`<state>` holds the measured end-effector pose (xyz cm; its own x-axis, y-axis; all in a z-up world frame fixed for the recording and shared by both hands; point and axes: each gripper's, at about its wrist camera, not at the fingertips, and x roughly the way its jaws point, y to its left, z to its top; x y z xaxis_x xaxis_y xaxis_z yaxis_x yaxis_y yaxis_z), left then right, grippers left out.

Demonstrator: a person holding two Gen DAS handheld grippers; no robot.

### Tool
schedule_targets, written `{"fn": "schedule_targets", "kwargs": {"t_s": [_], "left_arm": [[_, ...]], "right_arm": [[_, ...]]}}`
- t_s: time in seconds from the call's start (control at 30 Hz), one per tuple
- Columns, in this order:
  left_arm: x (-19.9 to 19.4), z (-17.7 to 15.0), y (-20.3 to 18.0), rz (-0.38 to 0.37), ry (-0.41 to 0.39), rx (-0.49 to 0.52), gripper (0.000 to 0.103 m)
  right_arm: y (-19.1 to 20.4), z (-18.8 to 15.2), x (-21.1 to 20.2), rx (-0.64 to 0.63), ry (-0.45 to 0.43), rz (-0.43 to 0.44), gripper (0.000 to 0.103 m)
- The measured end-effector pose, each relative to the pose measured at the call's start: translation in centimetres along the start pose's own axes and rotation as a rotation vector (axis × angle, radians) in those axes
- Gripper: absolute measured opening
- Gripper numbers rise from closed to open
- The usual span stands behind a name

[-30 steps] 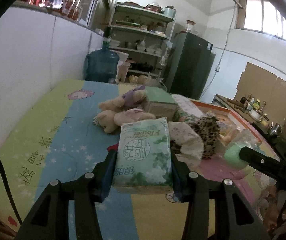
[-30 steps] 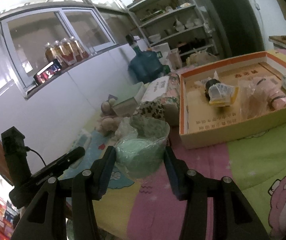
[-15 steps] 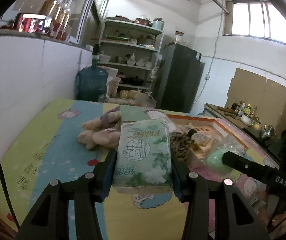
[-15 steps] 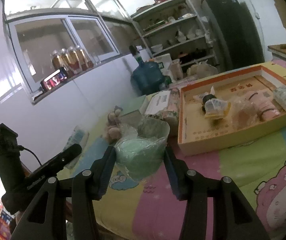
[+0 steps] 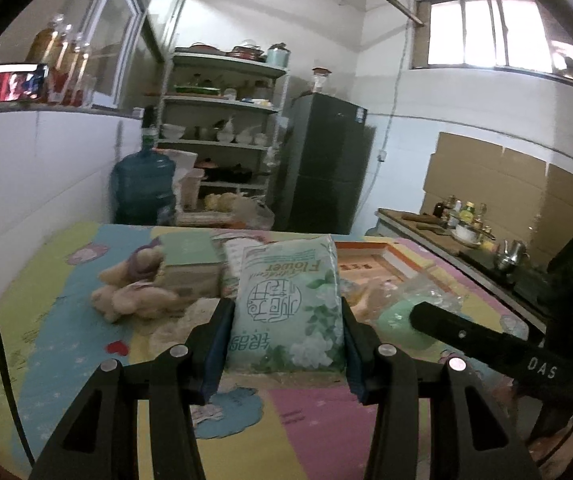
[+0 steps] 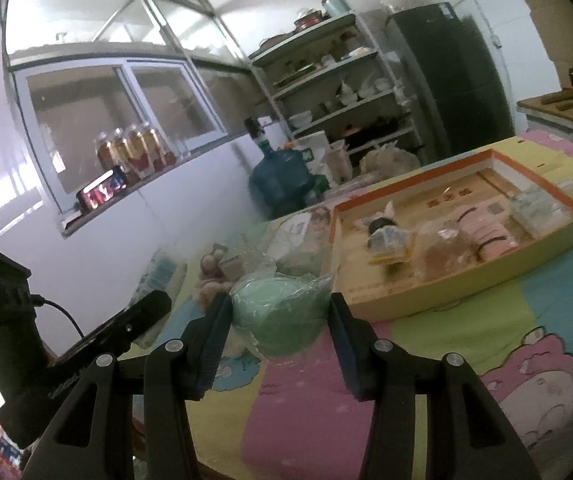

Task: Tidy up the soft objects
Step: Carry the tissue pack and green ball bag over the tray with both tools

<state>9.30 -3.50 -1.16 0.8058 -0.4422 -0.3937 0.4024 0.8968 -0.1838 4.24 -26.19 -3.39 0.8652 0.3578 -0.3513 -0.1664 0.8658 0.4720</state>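
Note:
My left gripper is shut on a green-and-white flowered tissue pack and holds it above the table. My right gripper is shut on a green soft item in a clear plastic bag, also held above the table; that bag shows in the left wrist view too. An orange-rimmed cardboard tray holds several wrapped soft items, to the right of the right gripper. Beige plush toys lie on the table at the left.
A green box stands beside the plush toys. The table has a colourful cartoon cloth. A white wall runs along the left. A blue water jug, shelves and a dark fridge stand behind.
Both grippers have risen and drawn back from the table with their loads still held. The plush toys and tray now look farther away.

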Motion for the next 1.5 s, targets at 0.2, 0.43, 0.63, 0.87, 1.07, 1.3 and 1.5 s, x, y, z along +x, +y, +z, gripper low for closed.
{"fn": "schedule_targets", "kwargs": {"t_s": [0.2, 0.43, 0.63, 0.87, 1.07, 1.3, 1.5], "left_arm": [[1.5, 0.5, -2.6, -0.049, 0.003, 0.024, 0.049], [3.2, 0.9, -4.5, -0.088, 0.017, 0.047, 0.049], [4.8, 1.3, -6.0, -0.112, 0.028, 0.063, 0.049], [7.1, 2.1, -8.5, -0.14, 0.036, 0.095, 0.049], [9.4, 2.5, -9.7, -0.159, 0.048, 0.107, 0.049], [12.6, 3.2, -10.3, -0.158, 0.068, 0.105, 0.049], [15.5, 4.3, -10.6, -0.157, 0.086, 0.091, 0.049]], "right_arm": [[-1.8, 0.7, -1.4, 0.021, -0.036, -0.037, 0.051], [-4.4, 1.7, -3.0, 0.053, -0.076, -0.083, 0.051], [-6.2, 2.4, -4.1, 0.074, -0.106, -0.121, 0.051], [-7.9, 3.3, -4.8, 0.09, -0.13, -0.163, 0.051], [-9.2, 4.1, -4.8, 0.096, -0.148, -0.203, 0.051], [-11.4, 5.8, -3.8, 0.106, -0.153, -0.237, 0.051], [-13.6, 7.9, -2.4, 0.115, -0.146, -0.252, 0.051]]}}
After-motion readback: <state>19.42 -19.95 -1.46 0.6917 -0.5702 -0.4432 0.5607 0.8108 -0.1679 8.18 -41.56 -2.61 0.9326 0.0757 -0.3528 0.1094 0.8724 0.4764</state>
